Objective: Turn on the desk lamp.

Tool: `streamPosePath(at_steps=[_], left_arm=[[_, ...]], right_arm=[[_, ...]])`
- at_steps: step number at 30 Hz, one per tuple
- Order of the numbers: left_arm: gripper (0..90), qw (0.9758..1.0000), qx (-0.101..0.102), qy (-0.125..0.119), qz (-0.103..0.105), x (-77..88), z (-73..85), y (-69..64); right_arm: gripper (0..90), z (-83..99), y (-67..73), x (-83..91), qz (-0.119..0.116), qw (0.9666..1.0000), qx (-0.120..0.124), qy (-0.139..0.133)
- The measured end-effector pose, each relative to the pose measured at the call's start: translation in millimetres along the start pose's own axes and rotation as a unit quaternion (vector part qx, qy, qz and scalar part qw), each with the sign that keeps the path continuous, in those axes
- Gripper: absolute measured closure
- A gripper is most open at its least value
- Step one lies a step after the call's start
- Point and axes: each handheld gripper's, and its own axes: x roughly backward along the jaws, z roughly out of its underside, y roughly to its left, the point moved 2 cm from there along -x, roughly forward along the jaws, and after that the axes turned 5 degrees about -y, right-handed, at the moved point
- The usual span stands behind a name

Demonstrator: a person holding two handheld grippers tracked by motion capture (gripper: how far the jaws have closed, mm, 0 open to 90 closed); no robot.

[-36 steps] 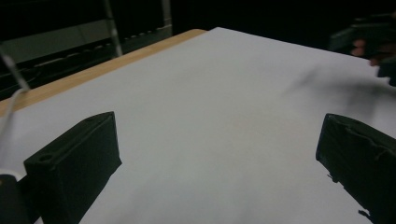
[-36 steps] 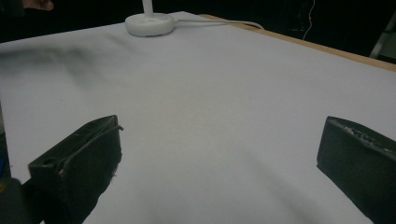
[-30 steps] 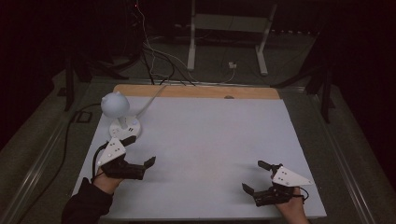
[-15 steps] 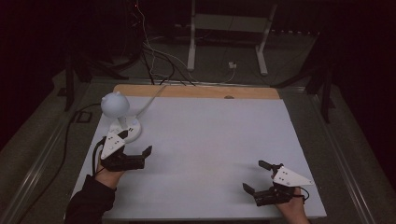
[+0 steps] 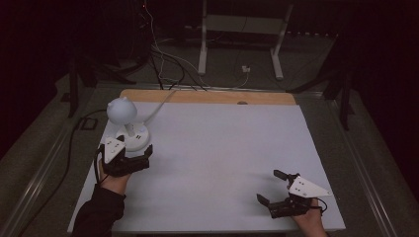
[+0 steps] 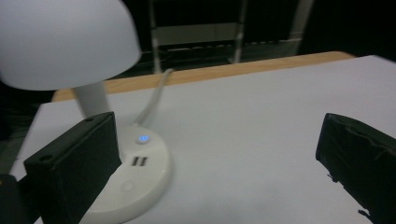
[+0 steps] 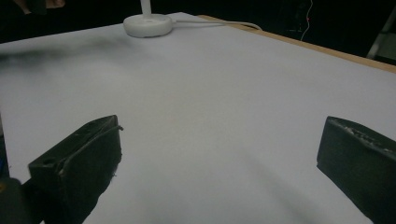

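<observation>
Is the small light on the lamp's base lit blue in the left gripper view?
Yes: a small round button on the white lamp base glows blue, just above two dark slots.

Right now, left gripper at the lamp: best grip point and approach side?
Probably the thin stem between dome shade and round base. It stands upright and looks narrow enough for the open left gripper; come in level from the near side, above the base, below the shade.

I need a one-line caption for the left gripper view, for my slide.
Open left hand-held gripper beside the white desk lamp, one jaw close to its round base.
</observation>
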Motion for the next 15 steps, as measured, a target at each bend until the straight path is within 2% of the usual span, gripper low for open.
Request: streamPosePath(at_steps=[2,4,5,9,12,15], left_arm=[[0.2,0.9999,-0.003,-0.004,-0.014,-1.3,1.1,1.2],[0.1,0.9996,0.011,-0.002,-0.026,-2.4,1.1,3.2],[0.1,0.9995,0.019,-0.002,-0.024,-2.8,0.9,4.3],[0.1,0.9986,0.011,0.005,-0.052,-5.8,0.7,6.3],[0.1,0.997,0.005,-0.001,-0.077,-7.8,-0.1,6.9],[0.1,0.9966,0.008,0.005,-0.082,-11.2,0.8,8.6]], right_arm=[[0.0,-0.1,-0.5,-0.1,0.001,1.0,-0.002,-0.001],[0.0,0.1,-0.2,0.1,0.002,1.0,-0.001,0.0],[0.0,0.1,-0.2,0.1,0.002,1.0,-0.001,0.0],[0.0,-0.2,-0.2,0.4,0.001,1.0,-0.001,-0.001],[0.0,-0.2,-0.4,0.4,0.001,1.0,0.0,-0.001],[0.0,-0.1,-0.8,0.3,0.002,1.0,-0.003,-0.002]])
